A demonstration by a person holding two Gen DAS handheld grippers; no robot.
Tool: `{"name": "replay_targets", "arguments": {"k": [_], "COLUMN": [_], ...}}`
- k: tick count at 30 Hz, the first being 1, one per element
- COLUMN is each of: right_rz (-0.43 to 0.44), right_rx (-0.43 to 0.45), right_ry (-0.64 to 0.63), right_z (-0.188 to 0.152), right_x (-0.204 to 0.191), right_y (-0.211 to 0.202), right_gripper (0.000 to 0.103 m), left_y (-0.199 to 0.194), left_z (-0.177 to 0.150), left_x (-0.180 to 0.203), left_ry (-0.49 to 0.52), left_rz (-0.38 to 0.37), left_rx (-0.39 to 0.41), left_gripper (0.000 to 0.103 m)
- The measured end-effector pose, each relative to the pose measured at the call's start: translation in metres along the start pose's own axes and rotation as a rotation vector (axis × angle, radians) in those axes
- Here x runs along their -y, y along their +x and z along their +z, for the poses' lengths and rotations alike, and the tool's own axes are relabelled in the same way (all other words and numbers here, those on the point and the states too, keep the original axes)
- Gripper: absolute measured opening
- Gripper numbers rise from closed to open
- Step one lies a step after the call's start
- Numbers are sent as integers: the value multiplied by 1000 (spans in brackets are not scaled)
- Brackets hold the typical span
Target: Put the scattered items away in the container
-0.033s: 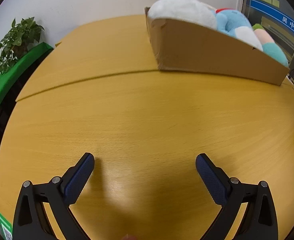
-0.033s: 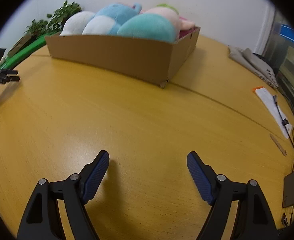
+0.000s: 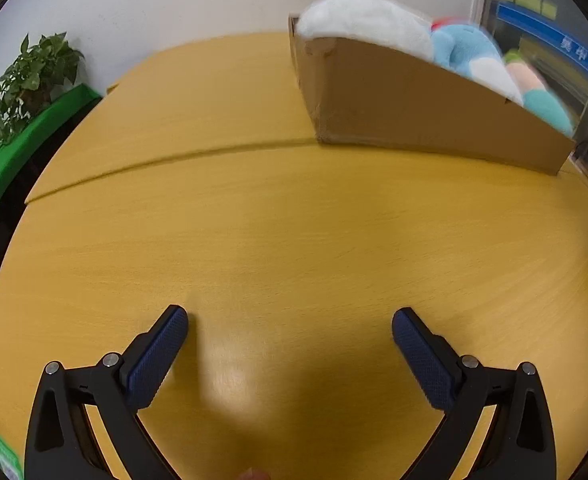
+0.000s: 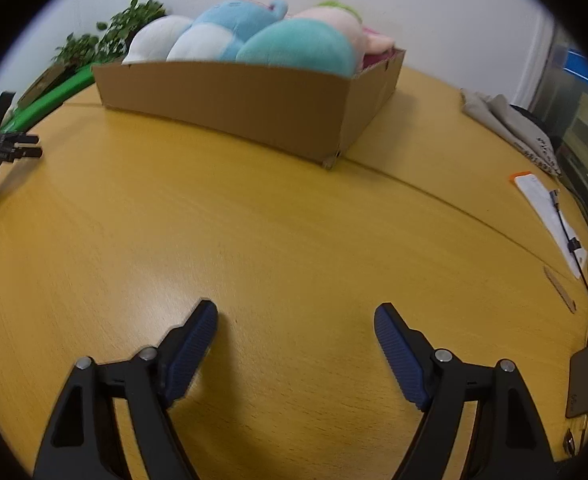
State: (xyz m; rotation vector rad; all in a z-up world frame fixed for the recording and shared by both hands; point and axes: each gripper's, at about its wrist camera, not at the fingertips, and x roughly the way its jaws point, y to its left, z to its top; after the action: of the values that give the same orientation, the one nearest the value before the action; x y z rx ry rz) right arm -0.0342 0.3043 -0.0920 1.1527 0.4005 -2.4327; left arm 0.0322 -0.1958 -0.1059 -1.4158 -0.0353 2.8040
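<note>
A brown cardboard box (image 3: 413,112) stands on the yellow wooden table (image 3: 294,240), far right in the left wrist view and far centre in the right wrist view (image 4: 234,100). It holds several plush toys: a white one (image 3: 357,20), a blue one (image 4: 234,20), a teal one (image 4: 301,48) and a pink one (image 4: 373,42). My left gripper (image 3: 290,332) is open and empty low over the table. My right gripper (image 4: 295,326) is open and empty low over the table. The left gripper also shows at the left edge of the right wrist view (image 4: 2,148).
A green planter (image 3: 18,148) with leafy plants (image 3: 30,80) borders the table's left. On the right lie a folded grey cloth (image 4: 505,120), a white strip with a cable (image 4: 549,216), a wooden stick (image 4: 559,290) and a dark device (image 4: 587,384).
Both views sit slightly lower and closer to the box than before. Both grippers stay open and empty.
</note>
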Motion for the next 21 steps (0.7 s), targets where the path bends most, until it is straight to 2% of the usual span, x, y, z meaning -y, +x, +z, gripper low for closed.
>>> {"name": "replay_targets", "arguments": {"k": [2, 5, 13, 16, 21], "right_rz": [27, 60, 119, 144, 109], "right_rx": [-9, -38, -37, -35, -39], "right_ry": [18, 42, -33, -63, -15], "right_z": [0, 4, 2, 2, 9], "right_x": [6, 12, 22, 31, 57], "right_y": [4, 12, 19, 21, 25], "right_gripper": [89, 103, 103, 103, 103], "left_y": [3, 8, 14, 15, 13], "left_z": [3, 8, 18, 21, 19], "left_x": [-6, -14, -39, -37, -40], "left_ry": [8, 34, 67, 67, 82], "left_rz": [-3, -23, -52, -51, -63], "left_rx": [5, 4, -2, -4, -5], "left_gripper": [103, 103, 103, 103, 103]}}
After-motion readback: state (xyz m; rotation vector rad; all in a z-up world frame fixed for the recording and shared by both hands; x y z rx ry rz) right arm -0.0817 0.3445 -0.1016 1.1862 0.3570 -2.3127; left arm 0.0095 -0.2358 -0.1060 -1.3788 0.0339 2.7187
